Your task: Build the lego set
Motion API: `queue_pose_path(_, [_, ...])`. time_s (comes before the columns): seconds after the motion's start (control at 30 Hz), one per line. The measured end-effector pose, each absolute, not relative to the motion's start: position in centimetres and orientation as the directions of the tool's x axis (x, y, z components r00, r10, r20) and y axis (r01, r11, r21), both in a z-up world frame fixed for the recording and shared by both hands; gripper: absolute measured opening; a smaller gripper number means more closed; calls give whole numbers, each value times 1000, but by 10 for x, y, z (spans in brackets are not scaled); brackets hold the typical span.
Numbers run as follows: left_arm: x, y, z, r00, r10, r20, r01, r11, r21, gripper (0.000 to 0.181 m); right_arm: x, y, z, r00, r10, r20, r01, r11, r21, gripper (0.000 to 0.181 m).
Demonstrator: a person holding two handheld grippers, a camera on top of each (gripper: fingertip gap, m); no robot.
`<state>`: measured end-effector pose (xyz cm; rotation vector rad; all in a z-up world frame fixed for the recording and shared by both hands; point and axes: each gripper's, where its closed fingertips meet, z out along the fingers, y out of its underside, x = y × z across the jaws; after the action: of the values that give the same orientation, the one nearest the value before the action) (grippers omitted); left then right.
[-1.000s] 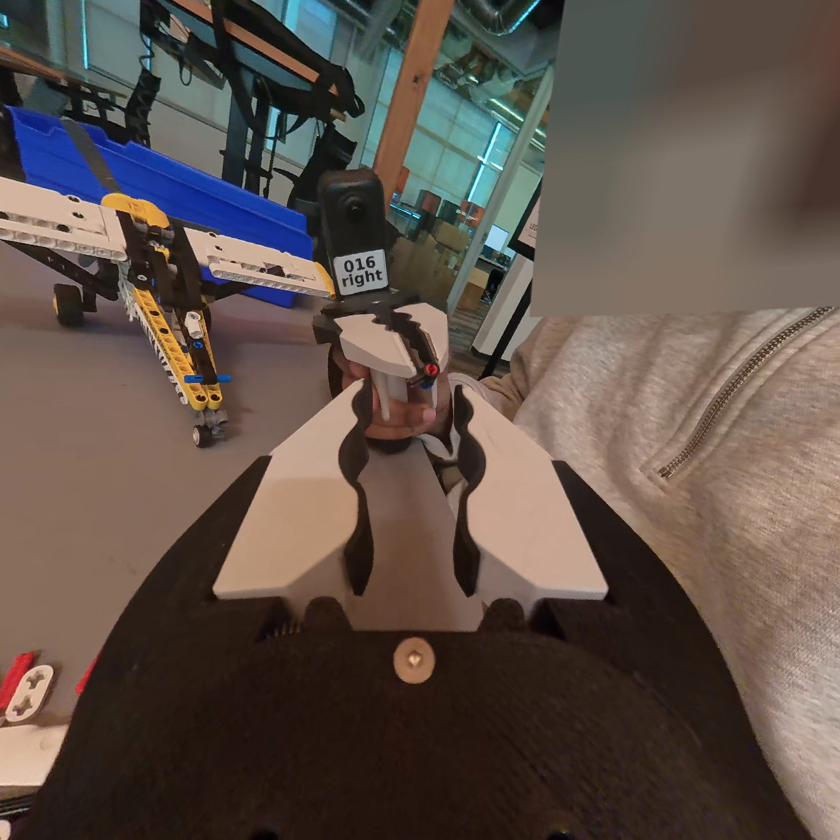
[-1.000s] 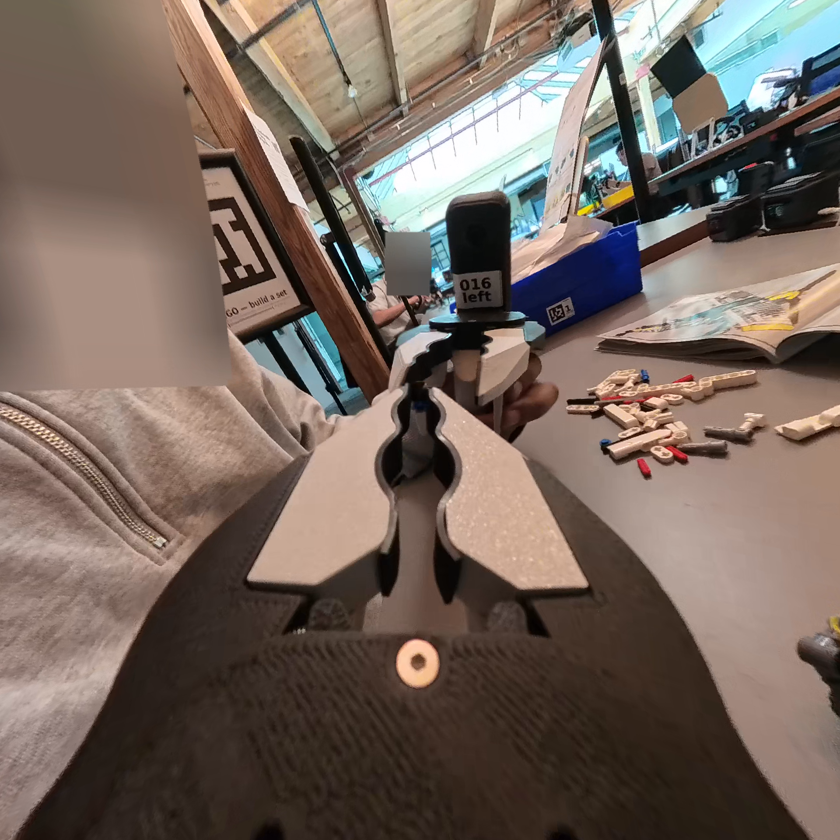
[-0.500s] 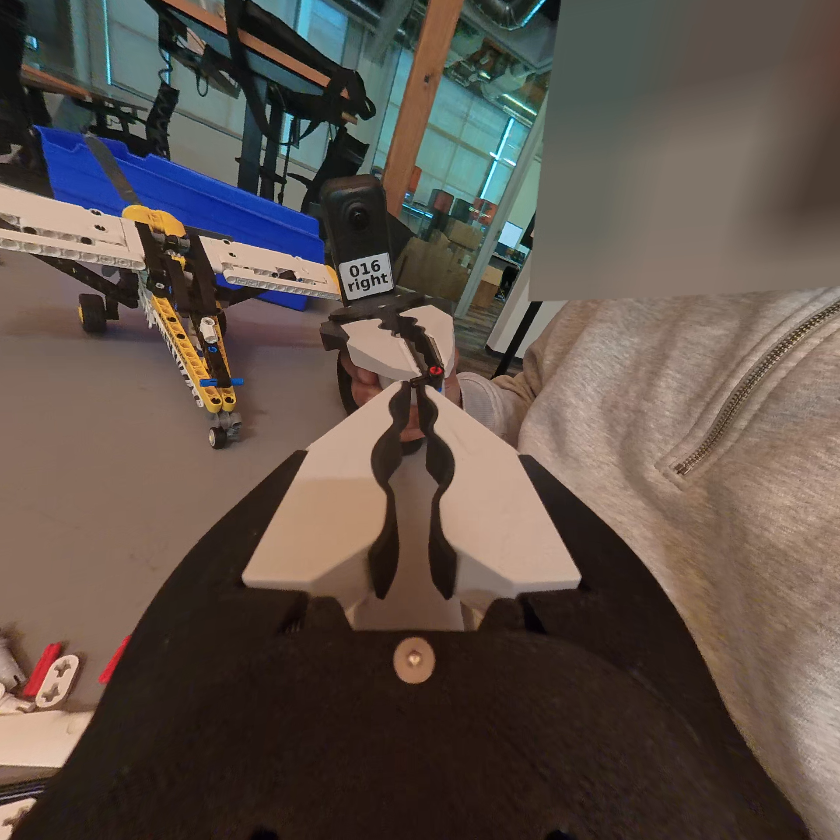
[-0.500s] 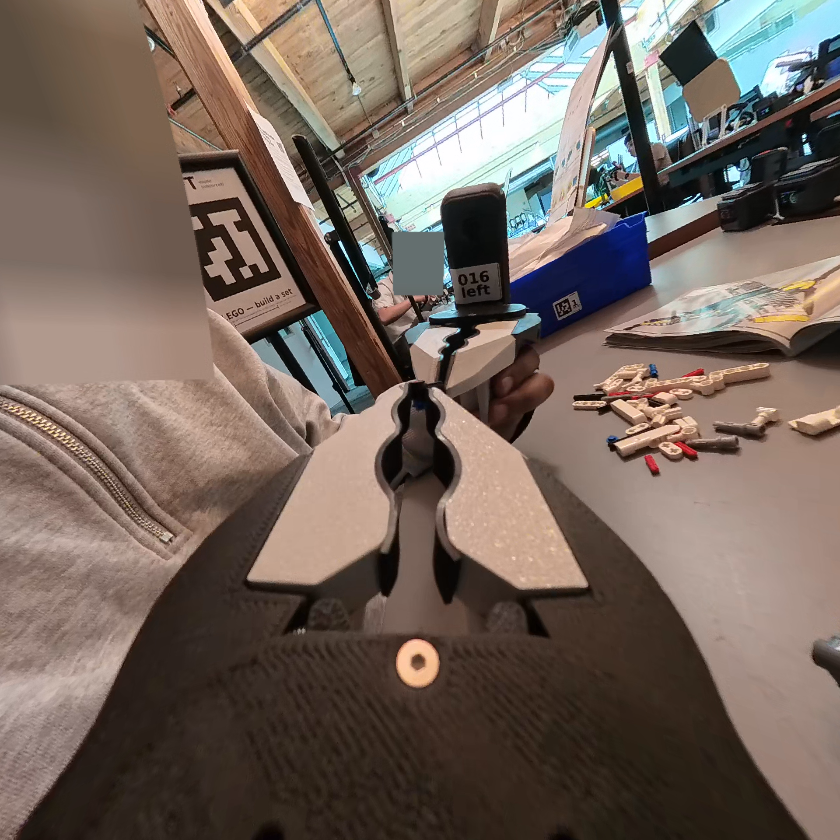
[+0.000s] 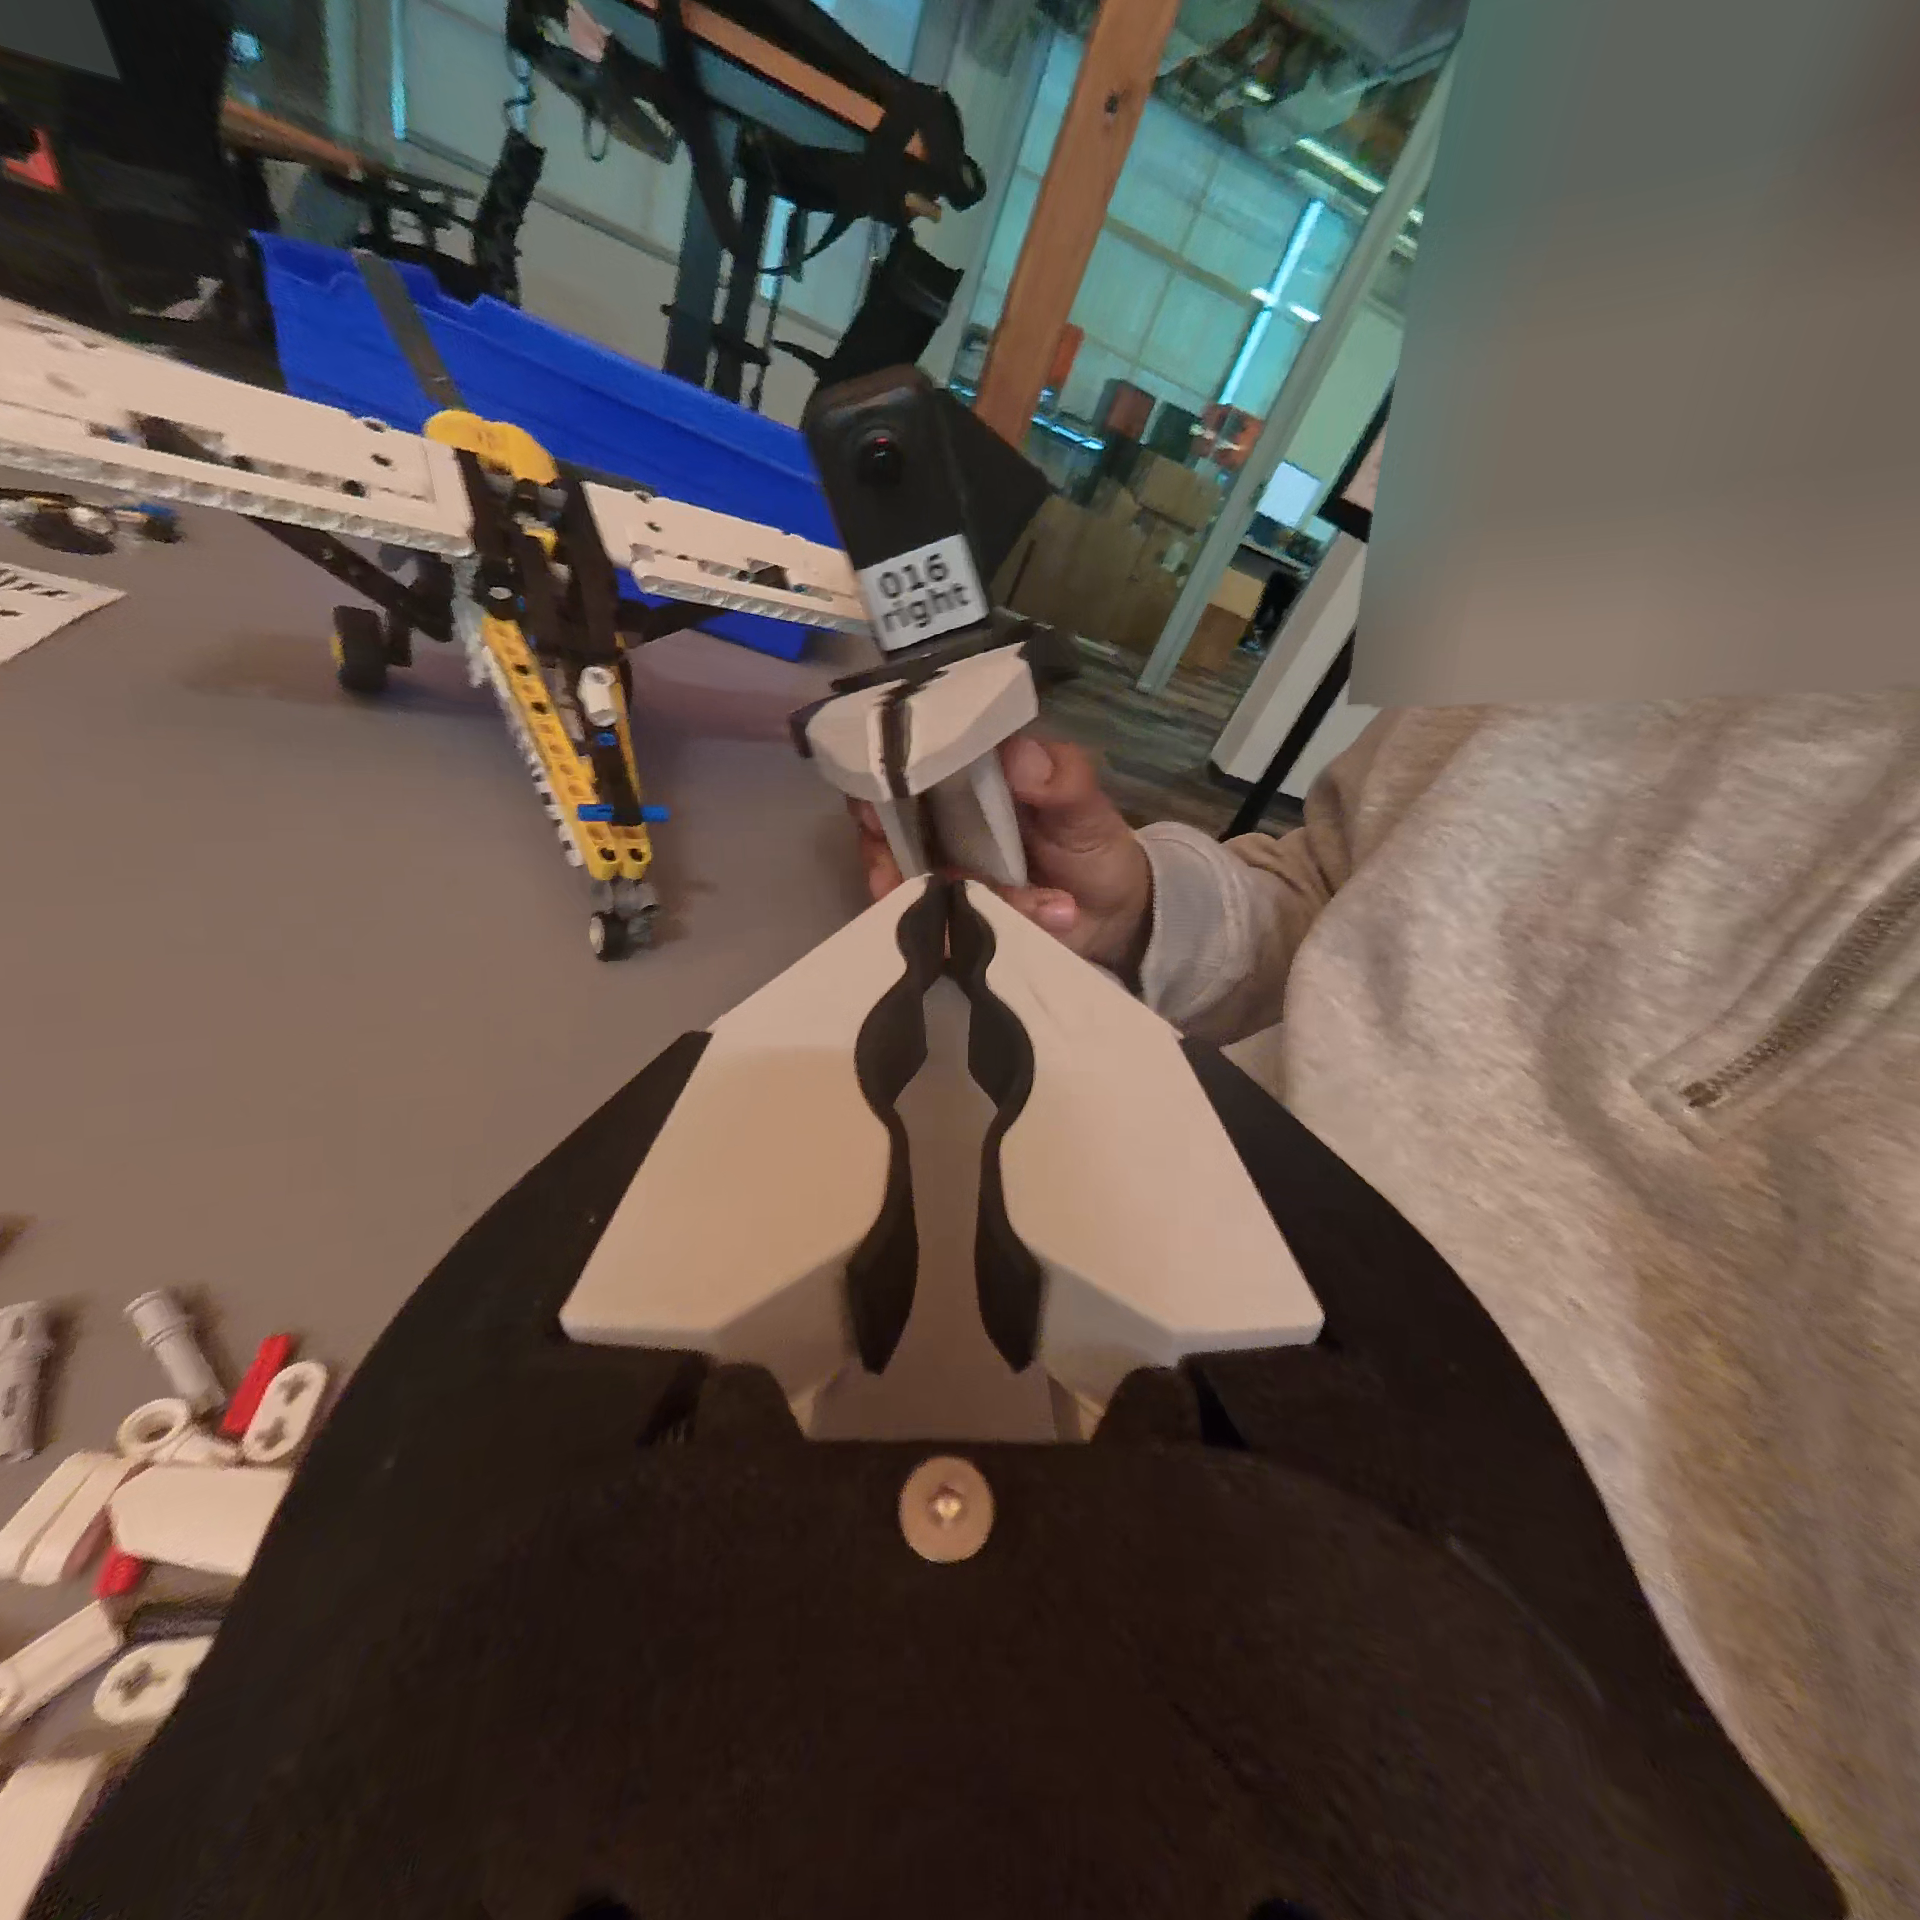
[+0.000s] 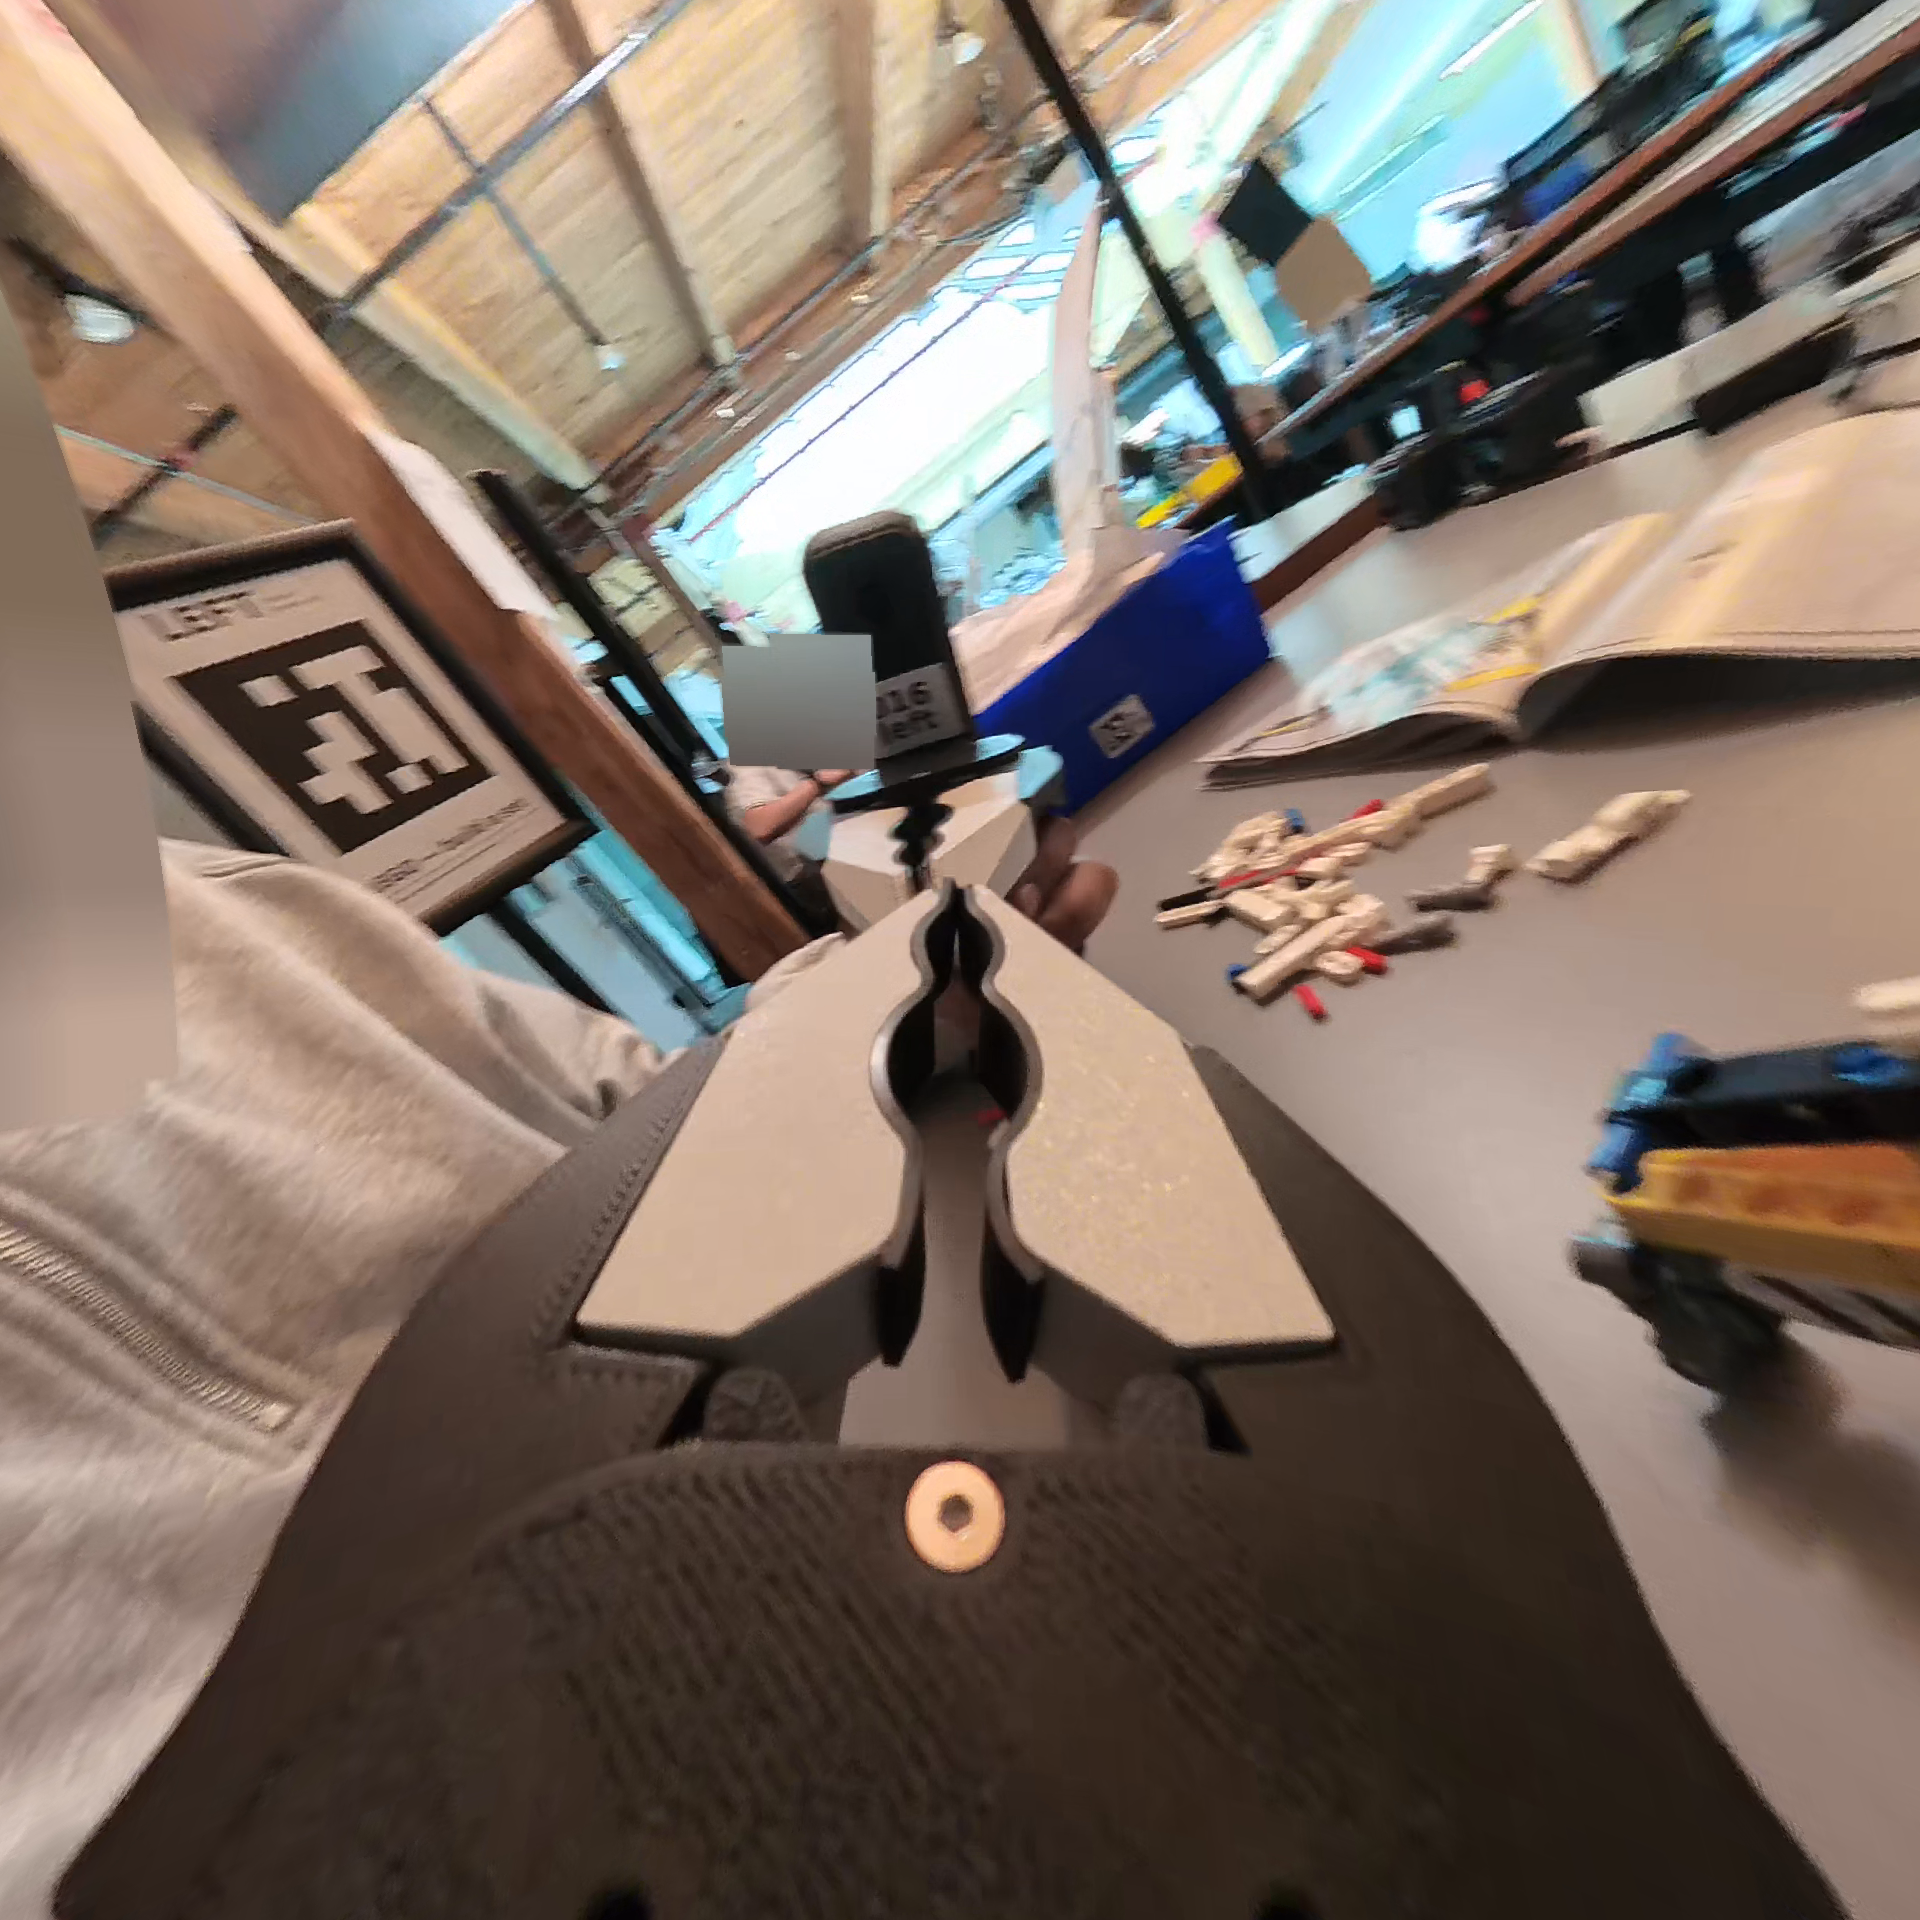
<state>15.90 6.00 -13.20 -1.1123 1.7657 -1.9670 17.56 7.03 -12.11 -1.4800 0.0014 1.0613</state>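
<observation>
- Yellow, white and black lego model (image 5: 551, 665), shaped like a plane, stands on its small wheels on the grey surface (image 5: 208, 935), well to the left of the left tongs (image 5: 943, 904) in the left wrist view.
- White wings run out to both sides of the model, and its yellow beam slopes down toward the camera.
- In the right wrist view, a blurred yellow, black and blue part of the model sits at the right edge.
- Loose pieces (image 5: 156, 1455), mostly white with some red and grey, lie in a heap at the lower left, near the left tongs' black body.
- Seen from the right wrist, the same heap lies mid-surface, with a few white pieces apart to its right.
- Left tongs are clenched, their tips together.
- Right tongs (image 6: 954, 899) are clenched too, their tips meeting.
- Both pairs face each other tip to tip, very close, above the surface's near edge.
- Whether a small piece is pinched between either pair, I cannot tell.
- A hand (image 5: 1070, 862) grips the right tongs' handle, its sleeve part of a grey zip sweater (image 5: 1558, 1039).
- Behind the model lies a blue bin (image 5: 540, 384).
- An open booklet (image 6: 1558, 644) lies beyond the heap.
- A framed black-and-white marker sign (image 6: 332, 727) leans by a wooden post (image 6: 343, 436).
</observation>
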Motion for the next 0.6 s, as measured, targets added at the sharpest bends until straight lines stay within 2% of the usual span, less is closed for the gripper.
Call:
queue_pose_path(0.1, [165, 71, -137, -615, -704, 356, -290, -219, -932, 0, 189, 69, -118, 660, 520, -543, -545, -167, -822, 0])
queue_pose_path(0.3, [170, 80, -138, -574, -744, 341, -273, -219, -937, 0, 214, 43, -84, 853, 416, -314, -404, 148, -903, 0])
queue_pose_path(0.43, [173, 83, -140, -510, -803, 308, -280, -184, -942, 8, 227, -1, -65, 939, 288, -187, -274, 300, -914, 0])
queue_pose_path(0.5, [175, 79, -140, -467, -834, 294, -291, -170, -942, 10, 240, -25, -45, 978, 185, -99, -173, 444, -879, 0])
queue_pose_path(0.6, [184, 58, -154, -417, -857, 303, -375, -141, -916, 17, 255, -34, -45, 994, 98, -51, -90, 443, -892, 0])
